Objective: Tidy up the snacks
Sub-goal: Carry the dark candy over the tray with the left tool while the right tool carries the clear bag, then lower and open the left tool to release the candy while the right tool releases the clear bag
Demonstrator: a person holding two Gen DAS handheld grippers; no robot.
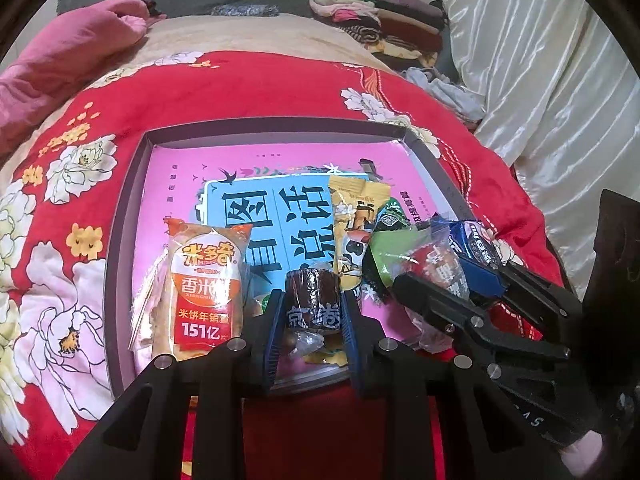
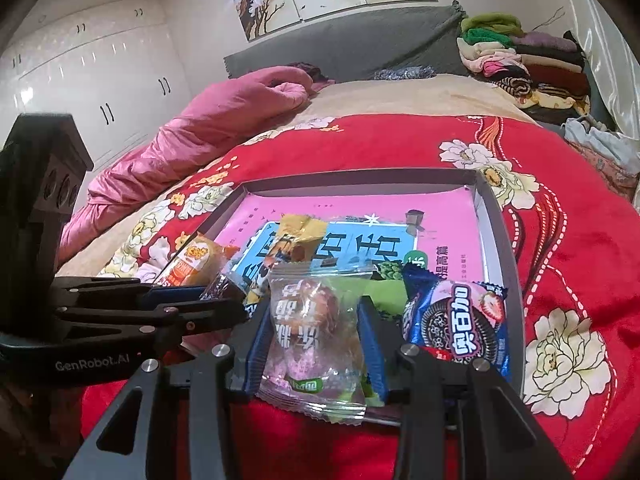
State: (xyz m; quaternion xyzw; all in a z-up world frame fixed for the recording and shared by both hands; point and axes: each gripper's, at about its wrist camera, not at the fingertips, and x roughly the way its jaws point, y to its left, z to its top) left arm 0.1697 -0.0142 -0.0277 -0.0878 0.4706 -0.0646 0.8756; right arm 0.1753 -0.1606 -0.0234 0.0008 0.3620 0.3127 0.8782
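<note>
A shallow grey box (image 1: 128,240) (image 2: 504,240) with a pink printed sheet inside lies on the red flowered quilt. My left gripper (image 1: 312,316) (image 2: 224,298) is shut on a dark brown roll snack (image 1: 314,296) over the box's near edge. My right gripper (image 2: 316,332) (image 1: 454,284) is shut on a clear packet (image 2: 312,304) (image 1: 434,260) with a reddish snack inside, just right of the left gripper. In the box lie an orange rice-cracker pack (image 1: 204,292) (image 2: 192,264), a yellow packet (image 1: 356,216) (image 2: 300,236), a green packet (image 1: 390,236) (image 2: 384,294) and a blue Oreo packet (image 1: 474,248) (image 2: 460,324).
A pink duvet (image 2: 200,128) is bunched at the far left of the bed. Folded clothes (image 2: 520,60) are stacked at the far right by the grey headboard (image 2: 340,48). White satin fabric (image 1: 540,80) hangs along the right side. White wardrobes (image 2: 88,80) stand at the left.
</note>
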